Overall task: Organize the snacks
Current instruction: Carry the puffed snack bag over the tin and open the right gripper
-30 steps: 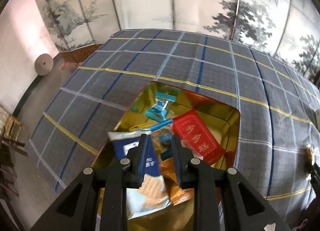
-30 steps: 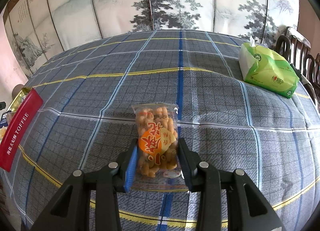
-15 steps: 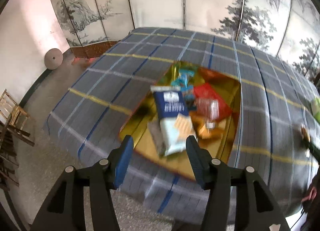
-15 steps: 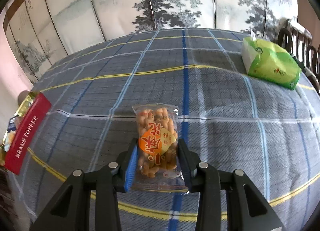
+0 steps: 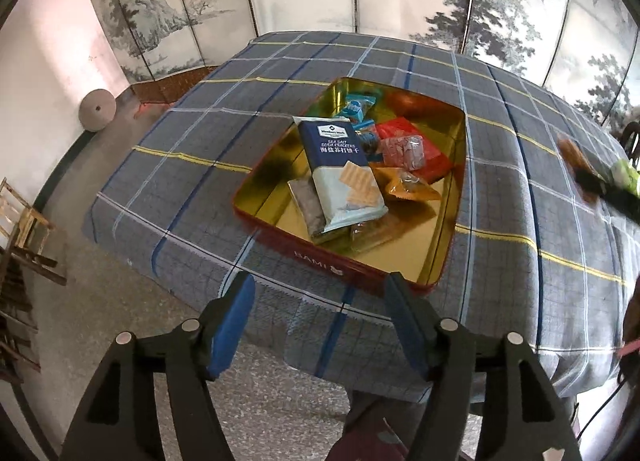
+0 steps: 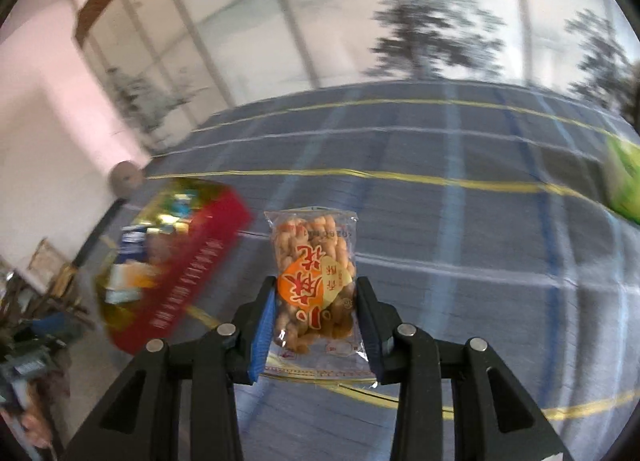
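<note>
**One tin, one bag in transit**

Left wrist: left gripper (image 5: 320,321) empty, jaws just spread. One tin (image 5: 448,253) seen on the counter (image 5: 200,133), holding a cracker pack (image 5: 340,165) and several smaller packets.

Right wrist: one snack bag (image 6: 314,281) pinched by right gripper (image 6: 316,321), beside the blurred tin (image 6: 188,273).

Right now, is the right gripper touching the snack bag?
Touching. The right wrist view shows the right gripper with both blue pads pressed against the sides of the snack bag, held above the cloth.
</note>
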